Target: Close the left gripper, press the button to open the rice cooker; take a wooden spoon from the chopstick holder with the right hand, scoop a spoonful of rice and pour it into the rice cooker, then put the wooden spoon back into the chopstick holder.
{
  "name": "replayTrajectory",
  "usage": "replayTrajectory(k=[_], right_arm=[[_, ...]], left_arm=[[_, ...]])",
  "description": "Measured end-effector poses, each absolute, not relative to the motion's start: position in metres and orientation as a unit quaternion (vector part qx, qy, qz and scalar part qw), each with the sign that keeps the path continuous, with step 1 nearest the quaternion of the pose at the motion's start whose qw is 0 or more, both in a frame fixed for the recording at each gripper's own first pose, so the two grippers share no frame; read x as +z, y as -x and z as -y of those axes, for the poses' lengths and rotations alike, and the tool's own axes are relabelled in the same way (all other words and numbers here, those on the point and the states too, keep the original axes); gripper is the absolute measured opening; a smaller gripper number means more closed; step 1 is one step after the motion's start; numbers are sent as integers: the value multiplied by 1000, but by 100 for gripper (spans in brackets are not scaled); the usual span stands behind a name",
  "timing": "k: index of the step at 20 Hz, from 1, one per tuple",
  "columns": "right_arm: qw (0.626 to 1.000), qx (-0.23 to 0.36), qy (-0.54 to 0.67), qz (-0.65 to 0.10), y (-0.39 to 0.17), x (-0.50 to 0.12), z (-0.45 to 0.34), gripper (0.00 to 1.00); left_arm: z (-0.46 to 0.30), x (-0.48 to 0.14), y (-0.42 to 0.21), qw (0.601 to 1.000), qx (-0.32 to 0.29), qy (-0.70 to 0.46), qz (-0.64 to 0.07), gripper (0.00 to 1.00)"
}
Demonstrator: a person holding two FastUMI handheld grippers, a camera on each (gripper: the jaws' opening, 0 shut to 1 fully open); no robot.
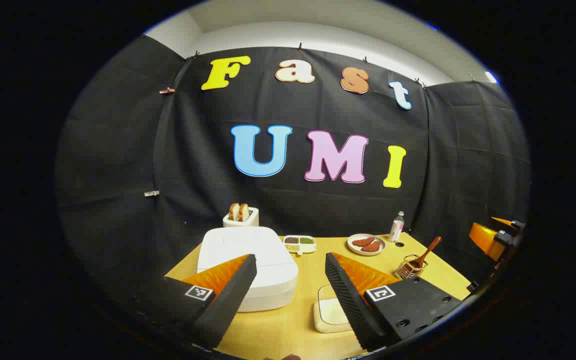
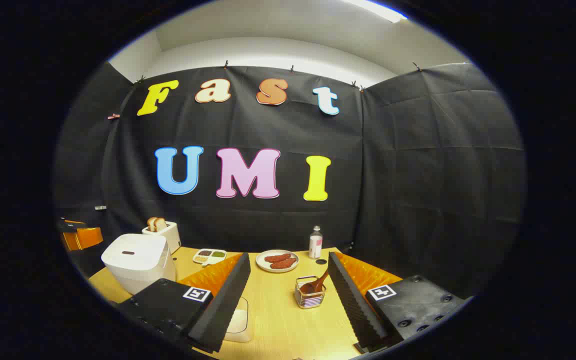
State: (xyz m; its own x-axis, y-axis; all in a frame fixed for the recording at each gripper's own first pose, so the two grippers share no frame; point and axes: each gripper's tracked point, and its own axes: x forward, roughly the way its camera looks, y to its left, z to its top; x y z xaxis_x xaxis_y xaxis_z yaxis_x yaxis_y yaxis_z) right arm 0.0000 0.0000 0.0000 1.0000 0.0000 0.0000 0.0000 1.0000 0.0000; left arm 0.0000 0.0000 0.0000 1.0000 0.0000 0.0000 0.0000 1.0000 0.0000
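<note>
The white rice cooker (image 1: 248, 262) stands shut at the table's left, also seen from the side in the right gripper view (image 2: 138, 267). A wire chopstick holder (image 1: 410, 267) (image 2: 310, 295) holds a wooden spoon (image 1: 428, 251) (image 2: 315, 285), handle leaning up to the right. A shallow white dish of rice (image 1: 330, 315) (image 2: 238, 320) lies near the front edge. My left gripper (image 1: 290, 300) hangs open above the table, just in front of the cooker. My right gripper (image 2: 288, 305) is open too, with the holder between its fingers but farther off. The other gripper shows at the edge (image 1: 493, 237) (image 2: 80, 235).
At the back stand a toaster with two slices of bread (image 1: 240, 216) (image 2: 163, 231), a small tray of beans (image 1: 299, 243) (image 2: 209, 256), a plate with sausages (image 1: 366, 244) (image 2: 278, 260) and a small bottle (image 1: 397, 226) (image 2: 315, 242). The yellow wooden table (image 1: 278, 330) ends close below.
</note>
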Motion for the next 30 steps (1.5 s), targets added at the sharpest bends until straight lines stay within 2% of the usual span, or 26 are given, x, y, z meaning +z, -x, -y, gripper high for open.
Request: replayTrajectory(k=[7, 19, 25, 27, 28, 29, 30], right_arm=[[999, 39, 13, -11, -21, -11, -21, 98], [998, 47, 2, -29, -40, -26, -25, 98], [998, 45, -3, -30, -44, -28, -23, 98], [998, 48, -3, -32, -45, -29, -24, 98], [998, 49, -3, -32, -45, -29, -23, 98], [998, 49, -4, -32, -45, -29, -23, 98], [998, 49, -4, -32, -45, -29, -22, 98]], left_arm=[[7, -2, -18, 1000, -7, 5, 3, 95], [1, -5, -36, 1000, -2, -1, 7, 96], [-30, 6, -48, 1000, 25, -9, 10, 95], [-42, 11, -53, 999, 32, -8, 11, 90], [-49, 14, -57, 999, 38, -7, 10, 83], [-55, 16, -62, 999, 41, -5, 7, 68], [-59, 18, -64, 999, 43, 0, 6, 59]])
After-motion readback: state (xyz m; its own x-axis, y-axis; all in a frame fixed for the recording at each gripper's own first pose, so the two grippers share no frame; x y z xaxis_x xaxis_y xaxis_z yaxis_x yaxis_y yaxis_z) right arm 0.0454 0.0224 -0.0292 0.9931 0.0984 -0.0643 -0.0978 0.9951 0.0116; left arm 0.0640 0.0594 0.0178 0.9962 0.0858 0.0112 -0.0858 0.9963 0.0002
